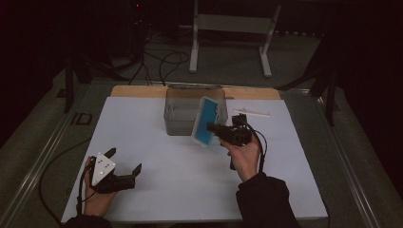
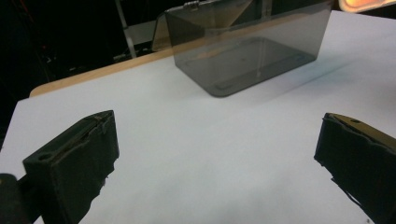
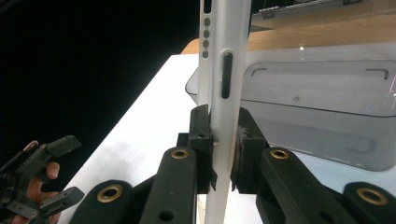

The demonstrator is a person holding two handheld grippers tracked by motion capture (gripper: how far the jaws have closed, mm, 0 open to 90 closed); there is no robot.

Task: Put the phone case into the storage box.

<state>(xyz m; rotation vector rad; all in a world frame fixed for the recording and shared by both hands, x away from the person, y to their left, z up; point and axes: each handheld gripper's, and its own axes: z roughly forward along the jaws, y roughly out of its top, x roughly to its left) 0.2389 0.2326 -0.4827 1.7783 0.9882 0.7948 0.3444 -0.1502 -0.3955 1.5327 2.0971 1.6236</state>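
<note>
Item: right gripper point(image 1: 212, 127), held in the person's right hand point(image 1: 245, 154) near the middle of the table point(image 1: 142, 133). Jaws were closed flat on a phone point(image 1: 205, 122), gripping its lower part; in the right gripper view the pads pinched the white edge of the phone point(image 3: 223, 93) from both sides. The phone, blue face toward the camera, stood tilted in the air just in front of the clear box point(image 1: 183, 111) that sat toward the far edge of the table, apparently clear of its near wall.

Item: left gripper point(image 1: 124, 167), in the left hand point(image 1: 97, 197) at the near left corner of the table. Jaws stood wide apart with nothing between them; the left gripper view looked across bare white surface toward the box point(image 2: 247, 51).

Item: pale stick point(image 1: 251, 112), lying toward the far right side of the table, untouched.

Handling note (judgement): the step in hand appeared to be placing the phone into the box. To do it well, the phone should be raised above the rim, turned edge-down, lowered inside, and released only once it rests on the floor. The grip sat low on the phone, so a slow wrist would limit swing.

Pose: right forearm entered from the near edge, wrist level, gripper pointing left toward the box. Left hand lay low, palm-side down, gripper pointing right.
</note>
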